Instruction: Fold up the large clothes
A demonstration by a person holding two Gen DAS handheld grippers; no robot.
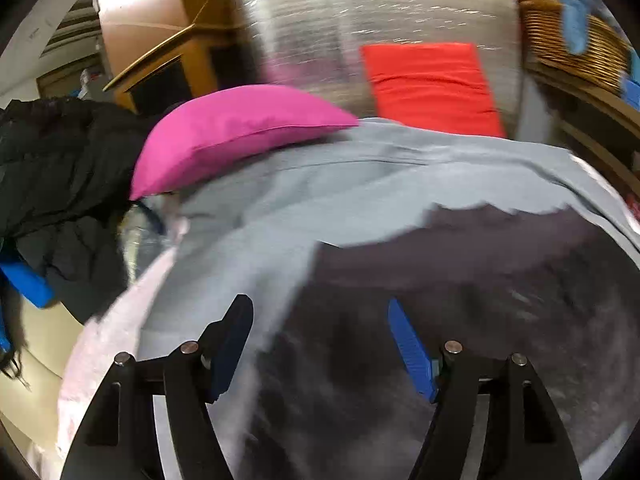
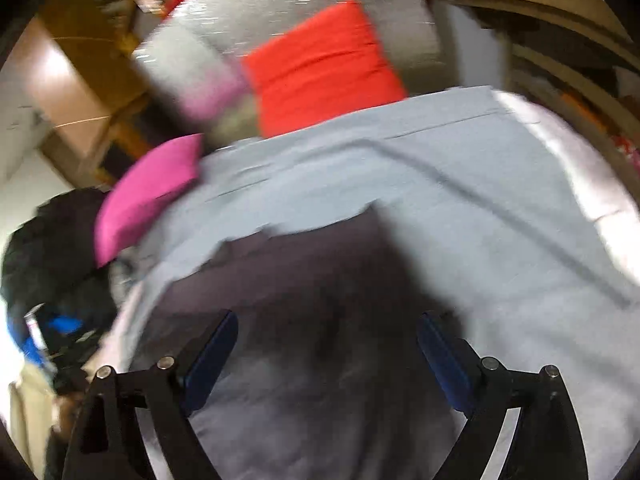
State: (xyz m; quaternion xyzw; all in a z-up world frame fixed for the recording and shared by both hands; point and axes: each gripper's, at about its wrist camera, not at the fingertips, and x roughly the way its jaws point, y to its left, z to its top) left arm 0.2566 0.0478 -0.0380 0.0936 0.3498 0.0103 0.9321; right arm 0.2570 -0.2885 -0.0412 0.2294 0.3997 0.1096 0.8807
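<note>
Nearest the lens in the left wrist view: left gripper [image 1: 320, 312], blue-padded jaws spread apart, nothing clamped between them, hanging above a dark grey garment [image 1: 460, 272]. Same story in the right wrist view: right gripper [image 2: 326, 332], jaws spread wide, released, empty, poised over the dark grey garment [image 2: 304, 280]. Garment lying flat on a pale grey-blue sheet [image 1: 360, 176] [image 2: 460, 200], its far edge ragged against the sheet in the left view, a squared corner showing in the right view. Heavy motion blur over both pictures; folds in the garment hard to read. Magenta pillow [image 1: 232, 136] [image 2: 148, 196] resting at the sheet's left far edge. Orange-red cushion [image 1: 432, 88] [image 2: 324, 68] just beyond the sheet, on a silvery grey surface [image 1: 360, 12]. Black padded jacket [image 1: 60, 168] [image 2: 52, 248] heaped at the left, beside the pillow. Wicker basket [image 1: 568, 52] at the upper right, with a blue cloth [image 1: 576, 12] draped over it. Wooden furniture [image 1: 168, 60] behind at the upper left.
</note>
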